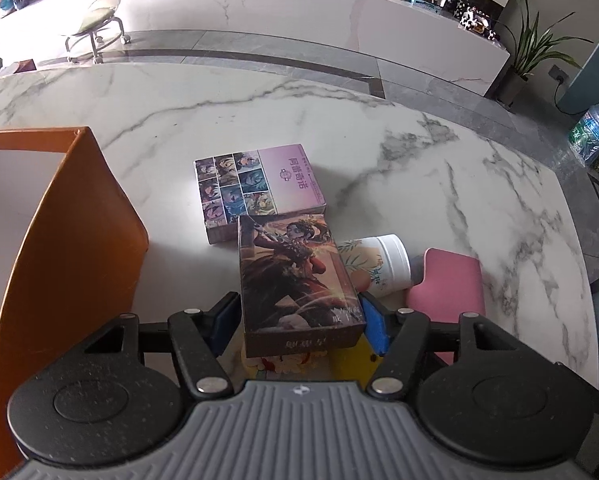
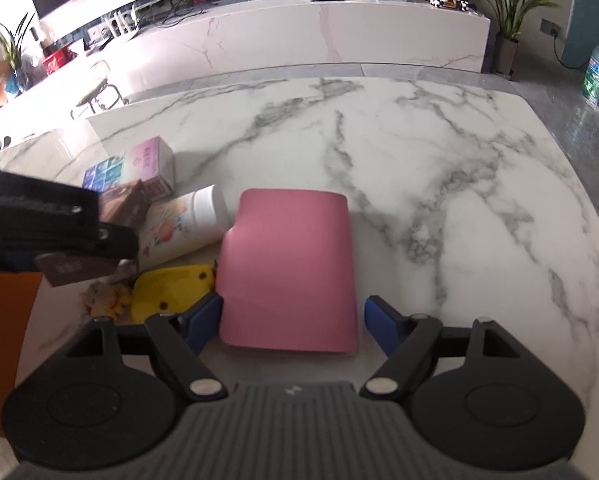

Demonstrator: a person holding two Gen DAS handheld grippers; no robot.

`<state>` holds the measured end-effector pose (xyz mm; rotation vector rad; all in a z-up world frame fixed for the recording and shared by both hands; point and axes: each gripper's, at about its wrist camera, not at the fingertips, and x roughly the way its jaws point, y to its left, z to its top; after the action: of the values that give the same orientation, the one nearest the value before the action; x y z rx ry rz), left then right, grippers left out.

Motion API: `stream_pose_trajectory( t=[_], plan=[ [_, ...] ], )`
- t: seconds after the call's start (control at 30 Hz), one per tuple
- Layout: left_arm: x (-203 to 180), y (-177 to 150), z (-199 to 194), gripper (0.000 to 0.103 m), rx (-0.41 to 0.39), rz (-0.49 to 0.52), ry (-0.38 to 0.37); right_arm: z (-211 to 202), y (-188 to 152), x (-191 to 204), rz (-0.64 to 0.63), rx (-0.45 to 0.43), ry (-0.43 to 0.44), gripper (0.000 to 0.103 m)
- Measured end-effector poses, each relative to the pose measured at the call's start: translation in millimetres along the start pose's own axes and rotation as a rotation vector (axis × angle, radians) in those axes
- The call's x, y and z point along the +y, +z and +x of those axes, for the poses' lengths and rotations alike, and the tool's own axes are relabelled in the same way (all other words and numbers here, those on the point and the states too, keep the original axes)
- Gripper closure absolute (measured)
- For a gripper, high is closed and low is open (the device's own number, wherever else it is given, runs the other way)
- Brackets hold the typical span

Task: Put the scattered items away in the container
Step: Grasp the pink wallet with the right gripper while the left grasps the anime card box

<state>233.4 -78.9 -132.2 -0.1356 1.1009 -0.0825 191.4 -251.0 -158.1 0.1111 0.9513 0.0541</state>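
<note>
brown card box (image 1: 299, 284) lengthwise between left jaws; pointing away

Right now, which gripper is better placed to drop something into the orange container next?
Left. The left gripper already clamps the brown card box, with the orange container right beside it. The right gripper only straddles the pink pouch, open.

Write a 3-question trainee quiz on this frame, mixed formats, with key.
1. True or false: the left tool grips the brown card box.
2. What lies between the right tool's open fingers? A) pink pad B) white bottle C) yellow toy
3. Fill in: the orange container sits to the ___ of the purple card box in the left wrist view.

Key: 1 true; 2 A; 3 left.
</note>
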Motion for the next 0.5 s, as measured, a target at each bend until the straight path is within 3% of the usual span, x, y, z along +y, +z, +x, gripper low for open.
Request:
stream_pose_trajectory(
  t=[0.03, 0.5],
  plan=[
    [0.4, -0.7, -1.8, 0.029, -0.001, 0.002, 0.000, -1.4, -1.1, 0.0, -0.002, 0.004, -0.004, 0.029],
    [3.3, -22.0, -41.4, 0.031, -0.040, 0.025, -0.064, -25.7, -22.1, -1.6, -0.009, 0.051, -0.058, 0.030]
  ],
)
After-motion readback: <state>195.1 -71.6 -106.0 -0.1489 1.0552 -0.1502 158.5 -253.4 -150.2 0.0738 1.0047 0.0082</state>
